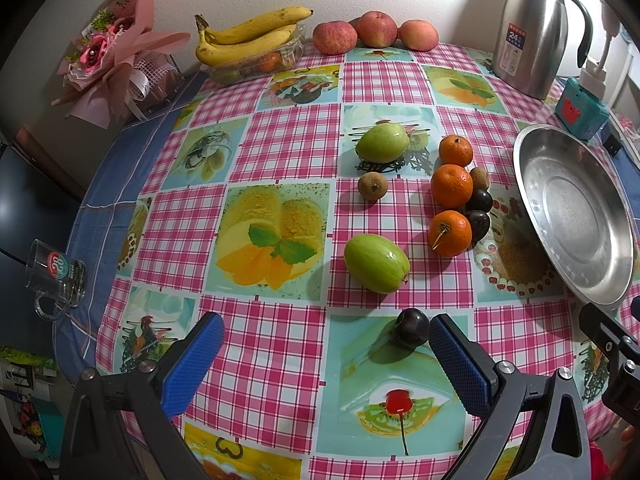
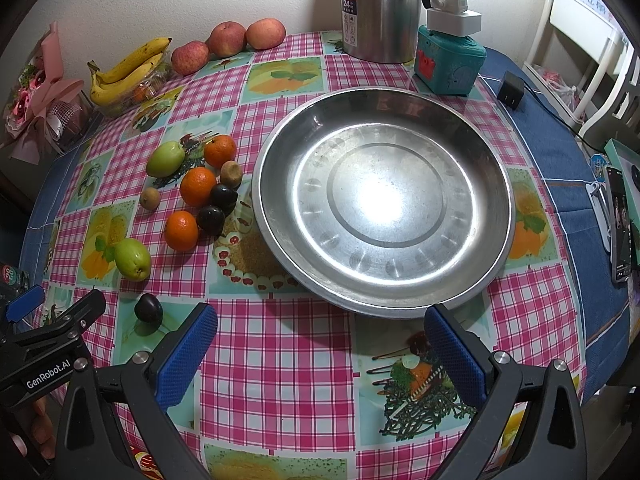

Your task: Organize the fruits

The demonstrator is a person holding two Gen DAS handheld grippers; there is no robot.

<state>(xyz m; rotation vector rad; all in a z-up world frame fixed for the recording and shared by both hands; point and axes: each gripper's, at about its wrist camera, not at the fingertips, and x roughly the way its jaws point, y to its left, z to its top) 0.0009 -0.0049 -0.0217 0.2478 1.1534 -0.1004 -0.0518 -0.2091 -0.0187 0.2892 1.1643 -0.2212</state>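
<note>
Loose fruit lies on the checked tablecloth: two green fruits point(image 1: 377, 263) point(image 1: 382, 143), three oranges point(image 1: 451, 185), two brown longans point(image 1: 372, 186) and dark plums point(image 1: 478, 201). One dark plum point(image 1: 411, 327) sits apart, just ahead of my left gripper's right fingertip. My left gripper point(image 1: 326, 346) is open above the cloth, holding nothing. An empty steel plate point(image 2: 384, 200) lies right of the fruit. My right gripper point(image 2: 320, 340) is open at the plate's near rim, with nothing in it. The lone plum point(image 2: 148, 309) shows to its left.
Bananas on a clear box point(image 1: 248, 38) and three apples point(image 1: 376, 30) line the back wall. A steel thermos point(image 1: 534, 28) and teal box point(image 2: 448, 64) stand behind the plate. A glass mug point(image 1: 56, 276) lies at the left edge; a phone point(image 2: 620, 224) lies far right.
</note>
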